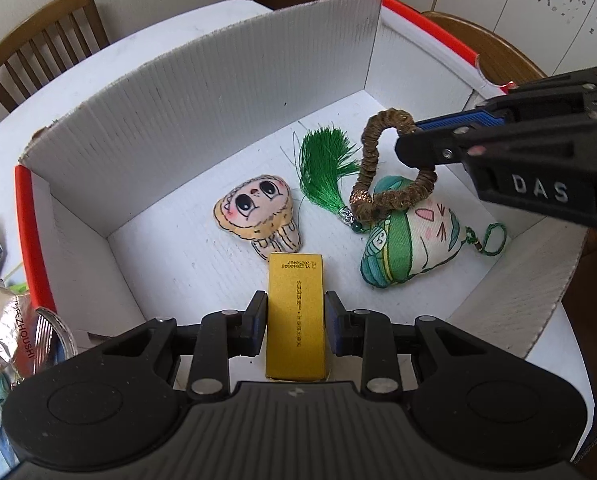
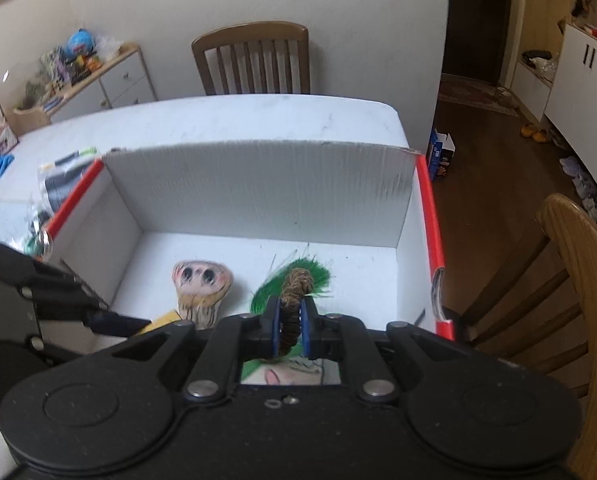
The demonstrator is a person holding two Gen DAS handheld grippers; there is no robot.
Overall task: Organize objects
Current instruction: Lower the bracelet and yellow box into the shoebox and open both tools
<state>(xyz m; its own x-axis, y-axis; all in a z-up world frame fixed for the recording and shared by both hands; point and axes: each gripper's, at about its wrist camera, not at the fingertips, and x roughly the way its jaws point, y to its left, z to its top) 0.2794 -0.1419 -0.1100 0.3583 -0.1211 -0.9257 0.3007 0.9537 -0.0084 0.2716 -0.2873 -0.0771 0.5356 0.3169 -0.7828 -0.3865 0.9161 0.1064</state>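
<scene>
A white marble-look tabletop (image 2: 258, 120) carries a large open white corrugated cardboard box with red-edged rims (image 1: 202, 120), and wooden slat-backed chairs (image 2: 254, 60) stand around it. On the box floor lie three things. Towards the right is a green and white fabric plush pouch with a cartoon face (image 1: 410, 244). Near the middle is a flat tan plush figure with big dark eyes (image 1: 258, 212). Between these two lies a bright green silk tassel (image 1: 324, 168).

The left gripper (image 1: 296, 326) reaches down into the near side of the box, and its fingers (image 1: 256, 320) are clenched on a slim gold rectangular carton with printed text (image 1: 296, 320), held lengthwise above the box floor, just in front of the tan plush figure.

The right gripper (image 2: 290, 328) hovers over the green pouch, its blue-padded fingers (image 2: 273, 324) clenched on a brown glittery braided bracelet loop (image 1: 382, 168), which hangs down and touches the pouch and appears joined to the tassel.

Outside the box's left wall, crumpled silver foil snack packets (image 1: 14, 332) lie on the tabletop.
</scene>
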